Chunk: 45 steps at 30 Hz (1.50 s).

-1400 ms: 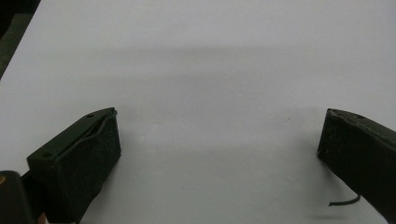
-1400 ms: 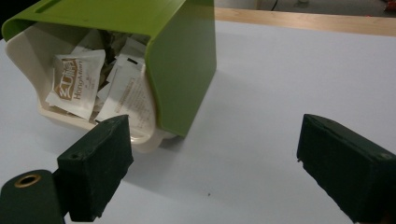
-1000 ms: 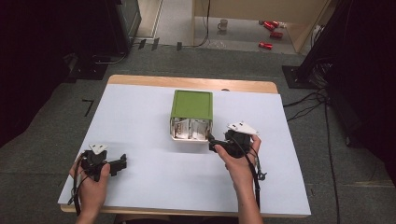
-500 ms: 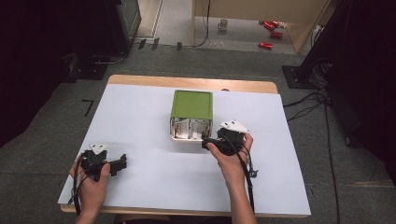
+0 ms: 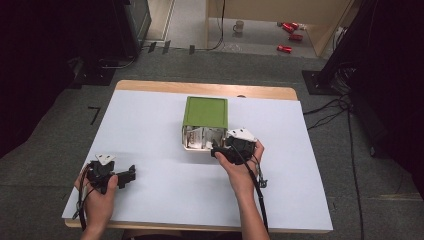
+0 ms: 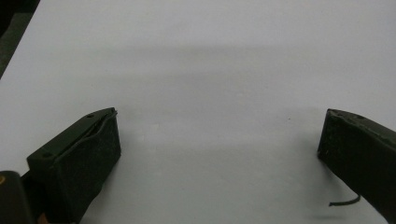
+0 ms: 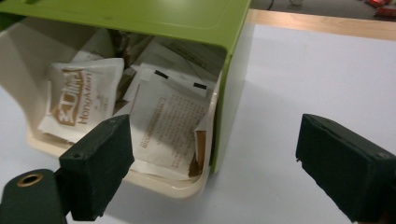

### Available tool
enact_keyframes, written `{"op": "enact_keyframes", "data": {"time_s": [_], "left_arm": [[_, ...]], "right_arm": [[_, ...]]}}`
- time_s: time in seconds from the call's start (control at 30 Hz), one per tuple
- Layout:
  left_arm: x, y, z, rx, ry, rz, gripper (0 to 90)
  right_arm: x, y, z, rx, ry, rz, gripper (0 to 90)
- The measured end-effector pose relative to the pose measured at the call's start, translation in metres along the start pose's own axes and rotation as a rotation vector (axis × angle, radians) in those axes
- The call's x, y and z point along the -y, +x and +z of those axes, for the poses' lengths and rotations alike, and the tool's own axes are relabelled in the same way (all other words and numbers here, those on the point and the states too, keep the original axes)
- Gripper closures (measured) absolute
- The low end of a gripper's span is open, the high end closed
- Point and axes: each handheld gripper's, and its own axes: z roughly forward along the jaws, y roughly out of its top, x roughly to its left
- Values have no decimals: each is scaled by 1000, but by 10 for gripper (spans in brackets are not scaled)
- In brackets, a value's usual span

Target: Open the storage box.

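A cream plastic box with a green top panel (image 5: 205, 112) lies on its side near the middle of the white-covered table (image 5: 150, 125), open face toward the person. Inside it are white paper sachets (image 7: 168, 126), stacked loosely and leaning; one at the left of the opening has brown lettering, the front one has fine printed text and a brown edge. In the right gripper view the green panel (image 7: 154, 16) overhangs the sachets and the cream rim (image 7: 187, 189) runs along the bottom. Right gripper (image 5: 216, 150), held in the person's right hand (image 5: 240, 172), sits at the box's front right corner, just beside the opening; jaws spread wide, nothing between them. In its own view the right gripper (image 7: 212, 168) straddles that corner: one jaw in front of the sachets, the other out over bare table beside the box's side wall. Cannot tell whether a jaw touches the rim. Left gripper (image 5: 131, 175) is well apart from the box, low over the table near the front left corner, in the left hand (image 5: 97, 195). Left gripper (image 6: 219, 140) in its own view: jaws wide apart, only plain white table surface between them, holding nothing. A black cable (image 5: 257, 190) trails from the right gripper back along the forearm.
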Motion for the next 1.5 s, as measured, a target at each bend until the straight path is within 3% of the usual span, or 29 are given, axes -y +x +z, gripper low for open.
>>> {"op": "enact_keyframes", "data": {"time_s": [0.07,0.1,0.13,0.17,0.27,0.5,0.6,1.03,1.13,1.5], "left_arm": [[0,0,0,0,0,0,0],[0,0,0,0,0,0,0],[0,0,0,0,0,0,0],[0,0,0,0,0,0,0],[0,0,0,0,0,0,0],[0,0,0,0,0,-1,0],[0,0,0,0,0,0,0],[0,0,0,0,0,-1,0],[0,0,0,0,0,-1,0],[0,0,0,0,0,-1,0]], "right_arm": [[1,0,1,6,-5,0,155],[2,0,4,17,-16,4,218],[2,0,4,17,-16,4,218],[5,0,7,40,-29,6,293],[7,-1,11,53,-33,9,330],[21,3,26,154,6,-45,324],[22,1,27,148,-3,-27,302],[36,0,18,127,46,-49,258],[39,-2,16,106,41,-23,254],[40,-1,6,90,40,-15,260]]}}
